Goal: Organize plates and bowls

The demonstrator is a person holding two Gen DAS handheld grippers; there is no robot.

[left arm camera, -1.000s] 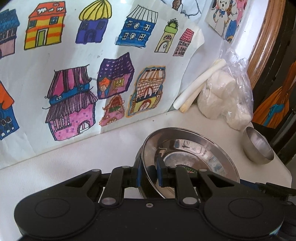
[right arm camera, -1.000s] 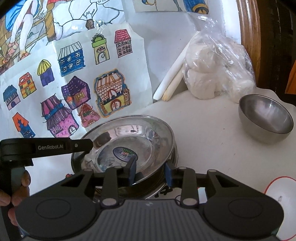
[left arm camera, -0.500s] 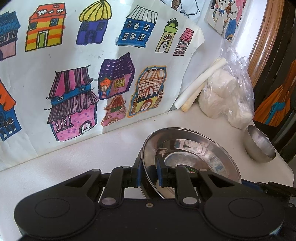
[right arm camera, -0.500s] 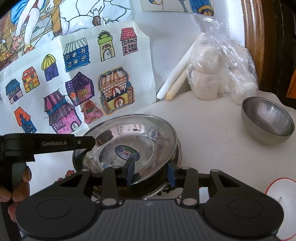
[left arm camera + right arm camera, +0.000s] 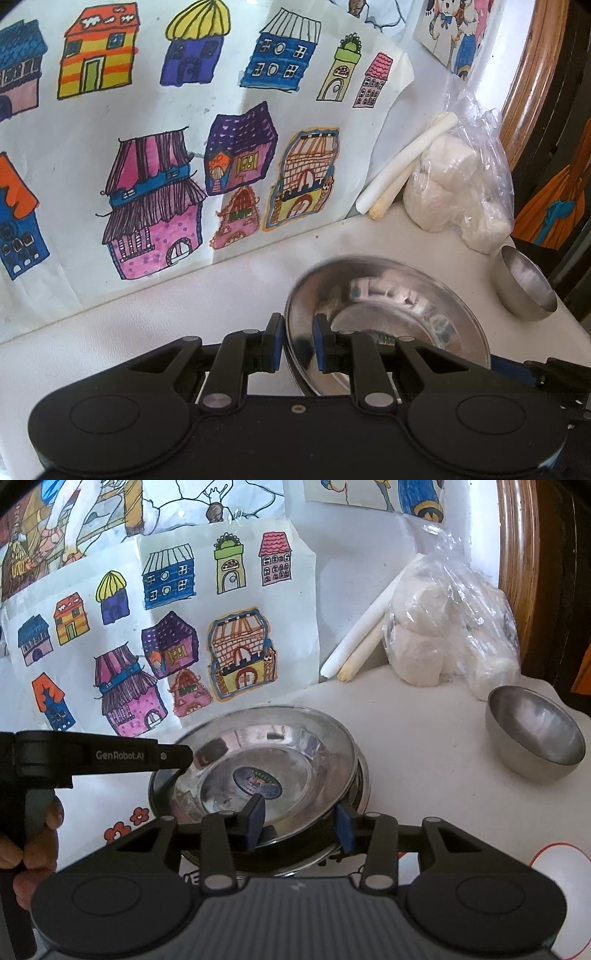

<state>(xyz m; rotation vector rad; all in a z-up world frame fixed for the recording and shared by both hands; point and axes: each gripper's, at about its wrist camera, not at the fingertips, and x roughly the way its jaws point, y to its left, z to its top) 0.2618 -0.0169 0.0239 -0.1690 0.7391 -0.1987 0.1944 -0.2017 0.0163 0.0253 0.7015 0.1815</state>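
Since a second ago the right gripper (image 5: 300, 825) has let go of the top plate (image 5: 266, 760): its jaws are opening, and the near rim sits between the blue pads without touching them. The plate has barely shifted.

Left gripper (image 5: 298, 342) is clamped on that plate's rim at its 9 o'clock, one pad inside the dish, one outside. In the right wrist view its black finger (image 5: 162, 755) reaches in from 9 o'clock onto the rim, with a hand (image 5: 33, 853) on its handle at lower left.

The top plate is shiny steel with a round sticker in the middle, and it rests on a stack of plates (image 5: 347, 827) whose edges show underneath. The stack stands on the white table (image 5: 424, 760), near centre.

A small steel bowl (image 5: 535, 734) stands alone at 3 o'clock from the stack, well apart, upright.

At 1 o'clock, against the wall: a clear plastic bag of white lumps (image 5: 443, 635), with two white sticks (image 5: 362, 642) leaning beside it.

At 11 to 12 o'clock: a sheet of coloured house drawings (image 5: 177, 642) propped up behind the stack.
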